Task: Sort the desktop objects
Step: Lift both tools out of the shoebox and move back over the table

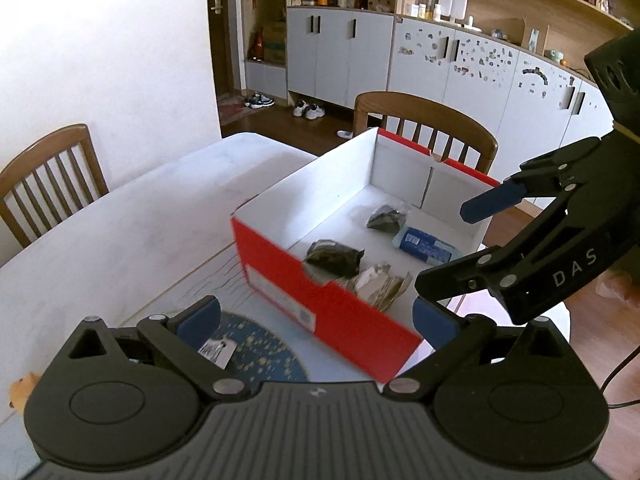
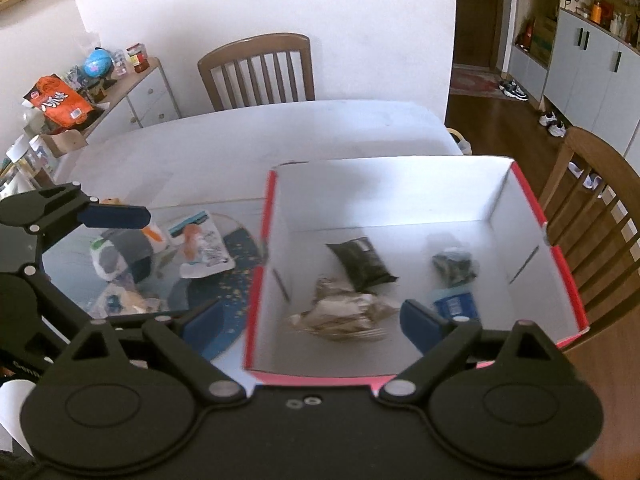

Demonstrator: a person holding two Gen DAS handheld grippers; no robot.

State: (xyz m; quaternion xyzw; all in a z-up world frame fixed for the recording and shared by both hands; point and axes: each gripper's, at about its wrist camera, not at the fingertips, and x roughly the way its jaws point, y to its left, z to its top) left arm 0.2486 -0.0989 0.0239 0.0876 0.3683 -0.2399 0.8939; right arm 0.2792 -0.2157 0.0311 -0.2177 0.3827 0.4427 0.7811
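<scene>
Left gripper (image 1: 316, 322) stands wide with nothing between its blue pads, hanging over the near corner of the red shoebox (image 1: 320, 300); right gripper (image 2: 310, 322) likewise spread wide and empty, over the box's near wall. I read both as free for the next pick.

Still to sort: a loose pile of snack packets (image 2: 160, 256) on the glass-topped mat (image 2: 236, 280) left of the box, well apart from what is already inside. I count about four or five out there, overlapping, so the exact number is unclear: one white pouch with an orange print (image 2: 202, 250), one white and grey pouch (image 2: 106, 258), a dark block (image 2: 136, 254) between them, and one or two crumpled clear wrappers (image 2: 124, 300) nearer me.

Inside the box I count four: one dark flat sachet (image 2: 360, 262), one crinkled foil wrapper (image 2: 344, 314), one small dark clear bag (image 2: 454, 266), one blue packet (image 2: 456, 304).

Handling, my guess: all light, soft, crinkly film, slippery on glass, likely to slide instead of lifting. I'd pinch a pouch across its sealed edge or a raised fold, not flat on the face. Contents may crush, so a gentle close. Overlapping ones may drag a neighbour along.
</scene>
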